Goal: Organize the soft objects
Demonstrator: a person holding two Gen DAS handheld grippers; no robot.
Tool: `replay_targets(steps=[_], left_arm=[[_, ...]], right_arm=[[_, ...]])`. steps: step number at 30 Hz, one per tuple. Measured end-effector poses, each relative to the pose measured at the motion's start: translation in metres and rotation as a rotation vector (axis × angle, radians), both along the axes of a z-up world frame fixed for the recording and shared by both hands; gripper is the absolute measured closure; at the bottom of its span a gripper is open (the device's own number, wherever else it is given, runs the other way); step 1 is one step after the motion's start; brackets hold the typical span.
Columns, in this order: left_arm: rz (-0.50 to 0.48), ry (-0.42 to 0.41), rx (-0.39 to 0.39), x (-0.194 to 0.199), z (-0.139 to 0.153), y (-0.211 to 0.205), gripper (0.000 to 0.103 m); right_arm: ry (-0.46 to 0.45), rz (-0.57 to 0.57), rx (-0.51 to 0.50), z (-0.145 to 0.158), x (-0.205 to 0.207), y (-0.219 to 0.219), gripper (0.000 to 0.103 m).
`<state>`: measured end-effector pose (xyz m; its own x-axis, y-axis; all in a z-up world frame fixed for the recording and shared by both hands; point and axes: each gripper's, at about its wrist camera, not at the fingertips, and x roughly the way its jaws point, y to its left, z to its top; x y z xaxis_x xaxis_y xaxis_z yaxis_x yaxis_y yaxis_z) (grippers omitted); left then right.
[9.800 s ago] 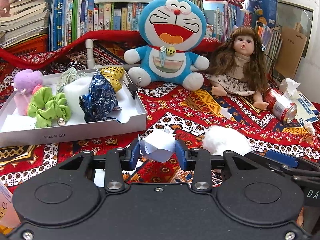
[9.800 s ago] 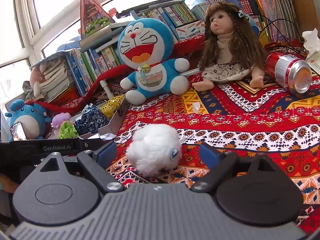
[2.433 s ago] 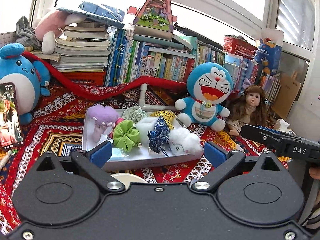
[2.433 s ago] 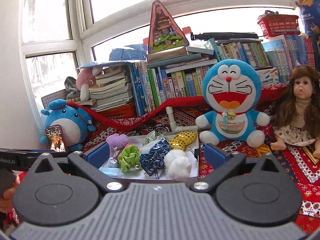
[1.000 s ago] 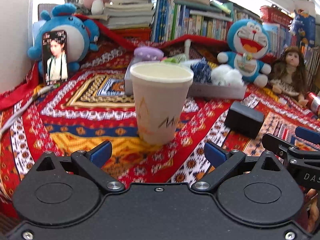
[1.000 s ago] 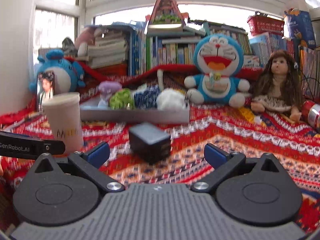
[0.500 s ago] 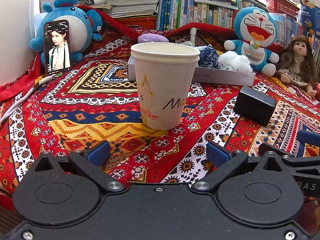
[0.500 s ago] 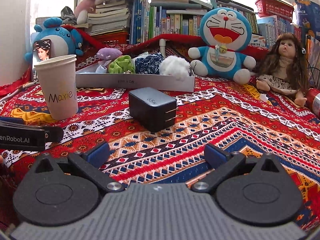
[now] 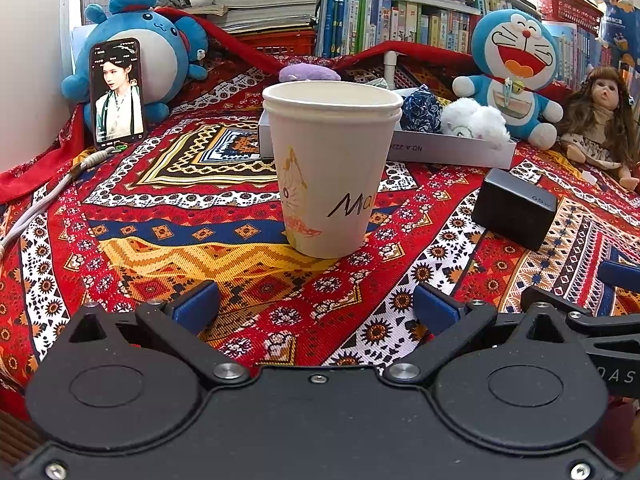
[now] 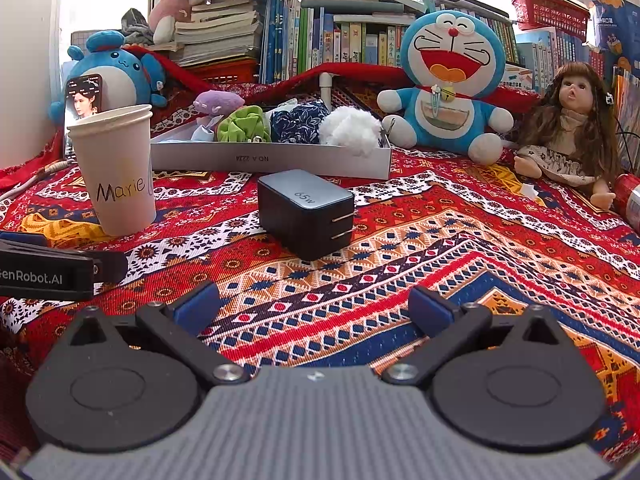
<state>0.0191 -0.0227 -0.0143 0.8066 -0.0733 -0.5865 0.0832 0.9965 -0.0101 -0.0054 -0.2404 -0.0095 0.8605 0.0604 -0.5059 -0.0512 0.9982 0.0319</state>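
A white shallow box (image 10: pixel 272 158) at the back holds the soft things: a white fluffy ball (image 10: pixel 350 130), a blue patterned scrunchie (image 10: pixel 298 122), a green scrunchie (image 10: pixel 242 124) and a purple plush (image 10: pixel 216 102). The box (image 9: pixel 452 148) and the white ball (image 9: pixel 474 122) also show in the left wrist view. My left gripper (image 9: pixel 316 308) is open and empty, low over the cloth in front of a paper cup (image 9: pixel 332 164). My right gripper (image 10: pixel 314 308) is open and empty, in front of a black charger (image 10: pixel 304 210).
The paper cup (image 10: pixel 114 168) stands left of the charger (image 9: pixel 514 208). A Doraemon plush (image 10: pixel 448 80), a doll (image 10: pixel 568 124) and a blue plush with a phone (image 9: pixel 118 92) sit at the back before rows of books. A red can (image 10: pixel 630 198) lies at the right edge.
Both grippers have drawn back from the box and dropped low over the cloth near the front. In the last half second they barely shifted. Both jaws stay open and empty.
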Motion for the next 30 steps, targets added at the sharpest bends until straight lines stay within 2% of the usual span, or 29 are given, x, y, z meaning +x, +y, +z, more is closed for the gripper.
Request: replay_targets(steps=[30], left_arm=[[-0.004,0.000,0.019,0.0007,-0.0020,-0.0017,0.000]], right_arm=[[0.001,0.000,0.000,-0.0002,0.0006,0.0002,0.000]])
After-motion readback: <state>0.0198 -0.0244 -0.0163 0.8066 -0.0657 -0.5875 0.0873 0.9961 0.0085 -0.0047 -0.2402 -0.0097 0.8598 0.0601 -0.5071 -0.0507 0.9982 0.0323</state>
